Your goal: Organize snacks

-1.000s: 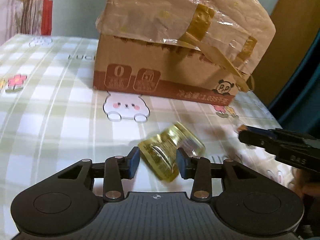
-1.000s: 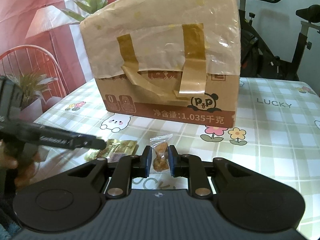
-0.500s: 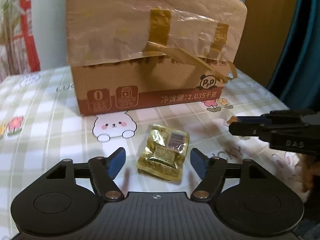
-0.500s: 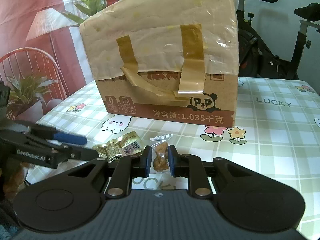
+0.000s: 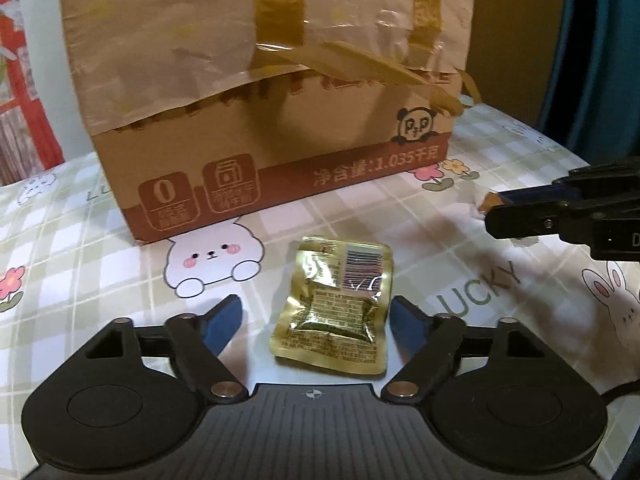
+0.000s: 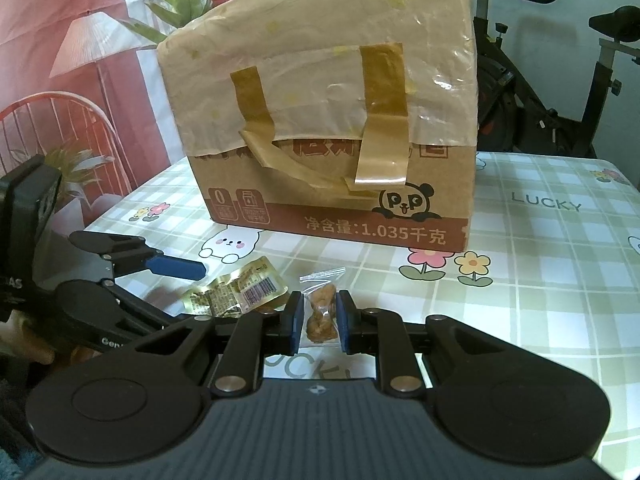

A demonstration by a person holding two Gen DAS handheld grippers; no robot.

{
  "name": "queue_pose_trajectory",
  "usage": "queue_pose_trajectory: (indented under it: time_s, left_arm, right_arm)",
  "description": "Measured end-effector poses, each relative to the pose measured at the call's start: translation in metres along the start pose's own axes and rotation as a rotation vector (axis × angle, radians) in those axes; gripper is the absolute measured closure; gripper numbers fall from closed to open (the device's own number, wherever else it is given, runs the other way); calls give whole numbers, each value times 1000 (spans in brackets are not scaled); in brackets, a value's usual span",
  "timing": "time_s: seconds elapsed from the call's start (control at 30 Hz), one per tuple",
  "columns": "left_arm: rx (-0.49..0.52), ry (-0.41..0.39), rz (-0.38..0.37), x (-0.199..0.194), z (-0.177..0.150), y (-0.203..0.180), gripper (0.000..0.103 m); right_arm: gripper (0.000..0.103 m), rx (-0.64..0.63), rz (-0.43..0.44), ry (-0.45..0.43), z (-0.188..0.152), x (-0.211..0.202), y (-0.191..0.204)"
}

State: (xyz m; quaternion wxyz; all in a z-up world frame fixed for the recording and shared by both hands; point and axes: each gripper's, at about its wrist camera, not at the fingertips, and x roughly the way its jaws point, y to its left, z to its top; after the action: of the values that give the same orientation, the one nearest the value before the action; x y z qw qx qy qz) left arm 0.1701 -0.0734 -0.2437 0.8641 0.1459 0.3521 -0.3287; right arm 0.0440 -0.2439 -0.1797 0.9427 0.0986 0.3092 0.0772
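A gold foil snack packet (image 5: pixel 336 306) lies flat on the checked tablecloth, between the fingers of my open left gripper (image 5: pixel 316 316), which does not touch it. The packet also shows in the right wrist view (image 6: pixel 236 292), with the left gripper (image 6: pixel 176 292) at the left. My right gripper (image 6: pixel 318 320) is shut on a clear-wrapped brown snack (image 6: pixel 320 314), held low over the cloth. The right gripper (image 5: pixel 490 210) shows at the right edge of the left wrist view.
A large cardboard box (image 6: pixel 332 120) covered with a plastic bag and tape strips stands just behind the snacks; it also shows in the left wrist view (image 5: pixel 272 100). The tablecloth (image 6: pixel 540 280) stretches to the right. An exercise bike (image 6: pixel 560 92) stands beyond the table.
My left gripper has opened and let go of the gold packet, which now lies flat on the cloth. The right gripper has kept its hold on the clear-wrapped snack and barely moved.
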Motion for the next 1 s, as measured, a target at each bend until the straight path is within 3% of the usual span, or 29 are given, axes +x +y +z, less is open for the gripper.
queue_pose_trajectory:
  time_s: [0.03, 0.13, 0.43, 1.0]
  left_arm:
    - [-9, -3, 16, -2, 0, 1, 40]
    - [-88, -14, 11, -6, 0, 13, 48]
    - [-171, -37, 55, -25, -7, 24, 56]
    - [-205, -150, 80, -77, -1, 22, 56]
  right_arm:
    - [84, 0, 0, 0, 0, 0, 0]
    - [84, 0, 0, -1, 0, 0, 0]
    - [84, -5, 0, -10, 2, -4, 1]
    - [84, -45, 21, -40, 9, -11, 14]
